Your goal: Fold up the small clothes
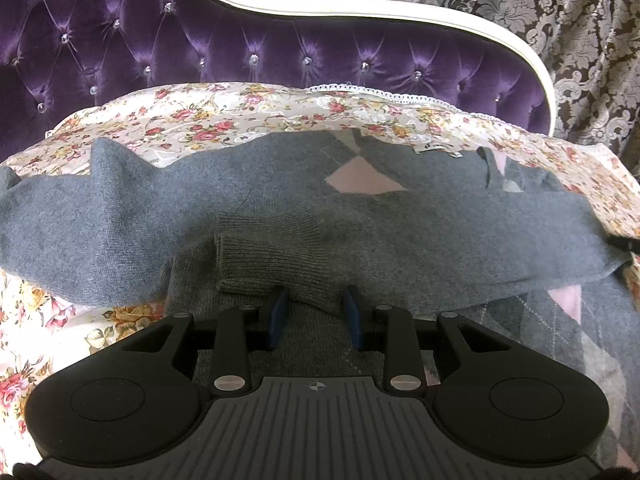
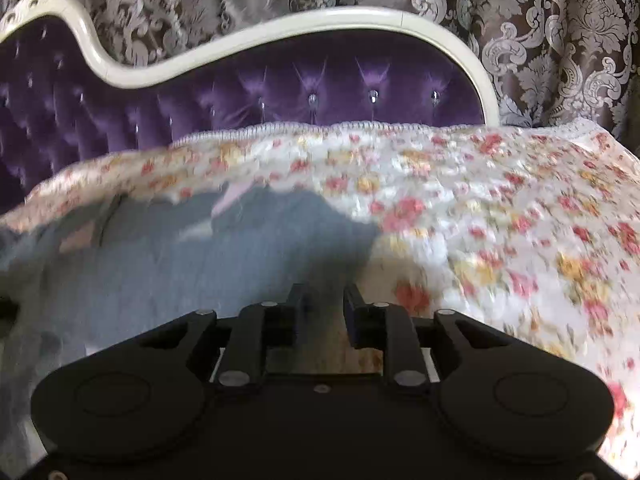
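A small grey knit sweater (image 1: 280,208) with pink and grey argyle diamonds lies spread across a floral bedspread (image 1: 240,108). Its sleeves are folded over the body, and a ribbed cuff (image 1: 260,264) lies just ahead of my left gripper (image 1: 314,304). The left gripper is open, its blue-padded fingers straddling the cuff's near edge without closing on it. In the blurred right wrist view, the sweater (image 2: 160,256) lies to the left, and my right gripper (image 2: 324,300) is open and empty over its right edge.
A purple tufted headboard (image 1: 240,44) with a white curved frame stands behind the bed. Patterned damask curtains (image 2: 540,40) hang behind it. The floral bedspread (image 2: 500,220) stretches to the right of the sweater.
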Tool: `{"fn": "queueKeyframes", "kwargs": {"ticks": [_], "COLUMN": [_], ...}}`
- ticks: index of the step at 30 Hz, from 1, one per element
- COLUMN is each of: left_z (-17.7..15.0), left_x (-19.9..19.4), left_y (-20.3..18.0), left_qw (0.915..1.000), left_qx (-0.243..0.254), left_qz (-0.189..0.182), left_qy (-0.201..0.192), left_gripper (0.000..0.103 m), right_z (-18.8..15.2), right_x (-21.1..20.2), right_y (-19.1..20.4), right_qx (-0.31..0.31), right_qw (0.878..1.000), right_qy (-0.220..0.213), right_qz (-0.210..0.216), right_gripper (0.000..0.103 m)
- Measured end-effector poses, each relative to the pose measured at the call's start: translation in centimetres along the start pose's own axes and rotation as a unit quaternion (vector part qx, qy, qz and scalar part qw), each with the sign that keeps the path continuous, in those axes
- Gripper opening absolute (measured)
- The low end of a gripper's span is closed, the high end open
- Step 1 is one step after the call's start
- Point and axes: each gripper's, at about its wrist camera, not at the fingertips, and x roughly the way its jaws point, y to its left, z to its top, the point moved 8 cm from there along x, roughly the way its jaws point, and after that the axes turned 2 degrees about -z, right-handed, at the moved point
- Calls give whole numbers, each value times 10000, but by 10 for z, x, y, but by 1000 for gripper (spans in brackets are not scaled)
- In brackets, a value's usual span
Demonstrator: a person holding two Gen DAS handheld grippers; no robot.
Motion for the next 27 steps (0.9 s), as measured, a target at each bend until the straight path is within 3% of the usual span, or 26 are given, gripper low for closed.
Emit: {"fn": "queueKeyframes", "kwargs": {"ticks": [2, 3, 6, 11, 15, 19, 22, 27], "left_z": [0, 0, 0, 1, 6, 10, 11, 10], "left_x": [0, 0, 0, -1, -4, -11, -10, -11], "left_y": [-1, -1, -1, -2, 1, 1, -2, -1], "left_qw": [10000, 10000, 10000, 10000, 9998, 9994, 9998, 9997], "left_qx": [10, 20, 4, 4, -132, -257, -124, -151], "left_qz": [14, 18, 19, 14, -130, -201, -134, -167], "left_qy": [9, 12, -2, 10, 50, -79, -91, -46], "left_gripper": [30, 30, 30, 31, 33, 33, 33, 34], "right_z": [-6, -5, -2, -14, -23, -20, -20, -24], "right_x": [3, 0, -21, -41, -35, -27, -22, -25], "right_y": [-13, -18, -16, 13, 26, 27, 20, 2], "right_qx": [14, 134, 435, -8, -368, -170, -98, 247], "right_qw": [9987, 9985, 9984, 9994, 9989, 9996, 9990, 9982], "right_qy": [75, 23, -273, -333, -255, -220, -264, -165], "right_qz": [-496, -533, -235, 38, -106, -112, -348, -529], "right_gripper": [33, 34, 35, 36, 37, 38, 49, 55]}}
